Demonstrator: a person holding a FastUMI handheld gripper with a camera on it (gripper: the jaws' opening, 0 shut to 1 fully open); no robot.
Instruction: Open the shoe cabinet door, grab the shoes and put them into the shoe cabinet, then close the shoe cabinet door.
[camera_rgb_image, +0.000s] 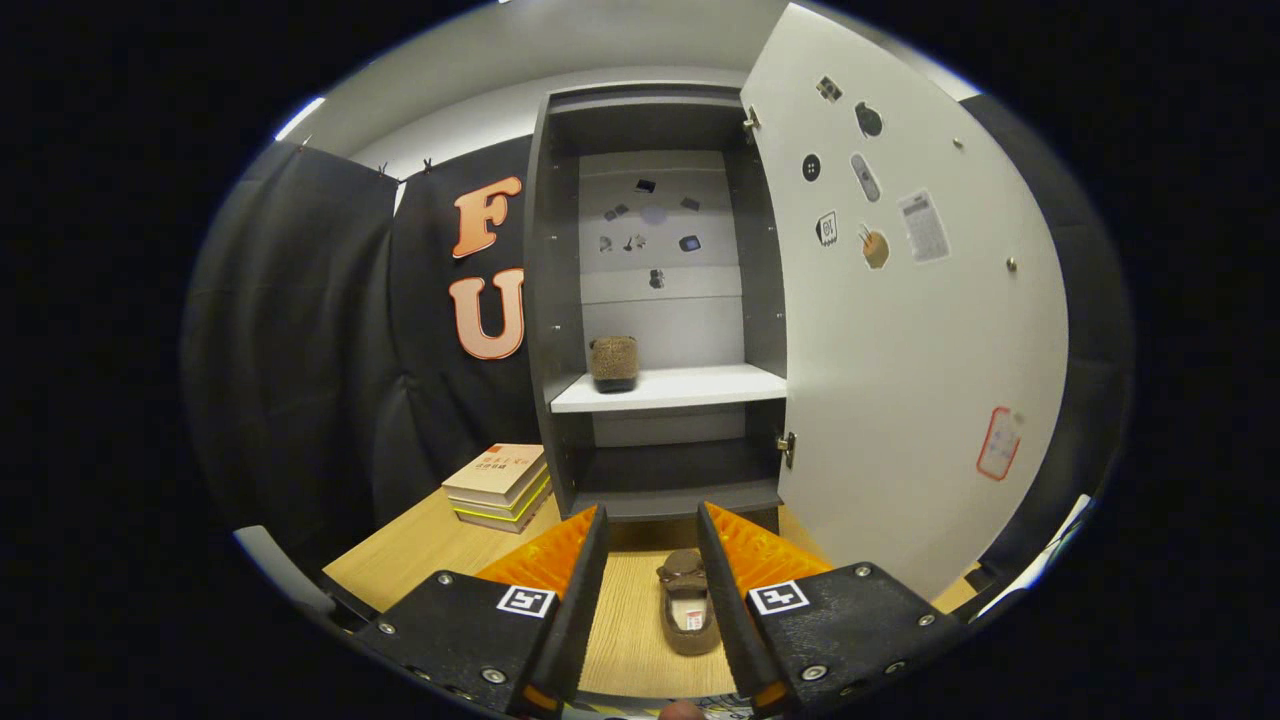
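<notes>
The dark grey shoe cabinet (560, 300) stands ahead with its white door (900, 330) swung wide open to the right. One brown shoe (613, 362) sits on the left part of the white middle shelf (700, 385). A second brown shoe (687, 600) lies on the wooden floor, toe toward the cabinet, between my fingers and close to the right one. My gripper (652, 520) is open above that shoe, and neither finger touches it.
A stack of books (498, 487) lies on the floor left of the cabinet. Small stickers dot the inside of the door and the cabinet's back panel (655, 230). Black cloth hangs to the left. The cabinet's bottom shelf (680, 495) is bare.
</notes>
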